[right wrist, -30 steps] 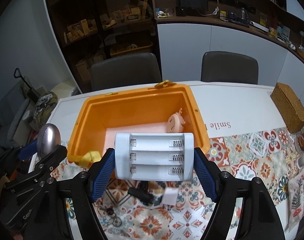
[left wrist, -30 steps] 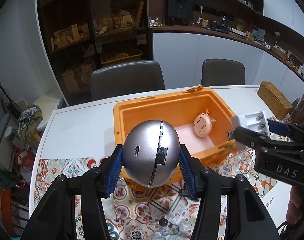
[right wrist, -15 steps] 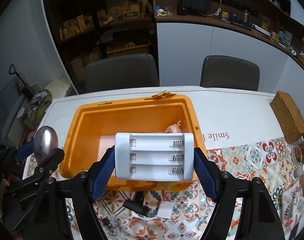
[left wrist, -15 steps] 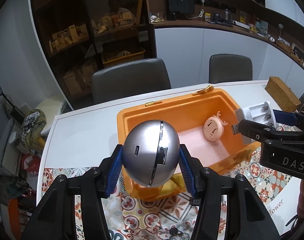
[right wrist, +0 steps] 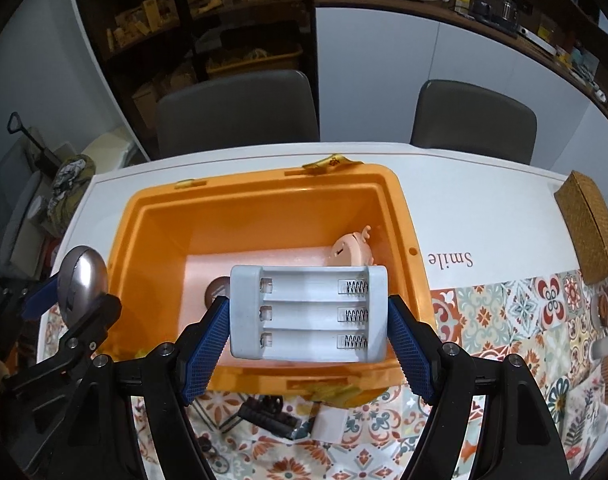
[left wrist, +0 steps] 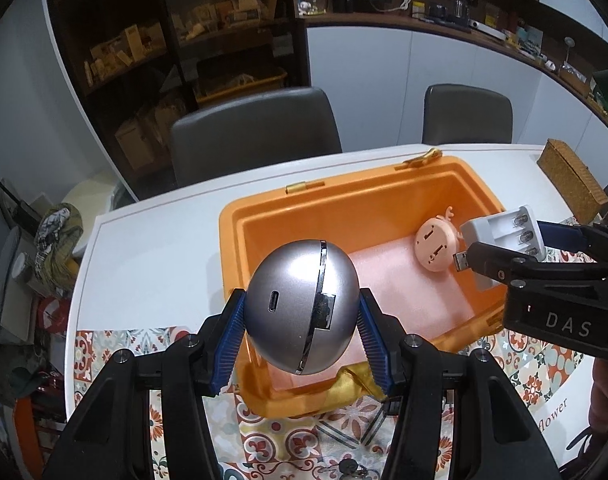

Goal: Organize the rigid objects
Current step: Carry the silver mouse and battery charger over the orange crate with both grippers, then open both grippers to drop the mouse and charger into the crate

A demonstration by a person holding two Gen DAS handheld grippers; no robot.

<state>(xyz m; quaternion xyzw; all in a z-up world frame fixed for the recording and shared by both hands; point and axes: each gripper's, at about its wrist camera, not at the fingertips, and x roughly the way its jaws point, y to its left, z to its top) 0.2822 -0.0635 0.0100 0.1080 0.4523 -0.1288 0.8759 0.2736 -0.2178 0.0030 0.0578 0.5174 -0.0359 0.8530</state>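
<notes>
Left wrist view: the left gripper (left wrist: 302,320) is clamped on a silver egg-shaped gadget (left wrist: 302,308), held over the near left corner of the open orange box (left wrist: 232,248), where a pink round toy (left wrist: 436,246) lies at the far right of the floor. Right wrist view: the right gripper (right wrist: 308,330) grips a white battery charger (right wrist: 308,312) by its ends, above the box's near wall. To place well, lower each piece to the bare floor area, clear of the toy, before easing the fingers apart, one side at a time
</notes>
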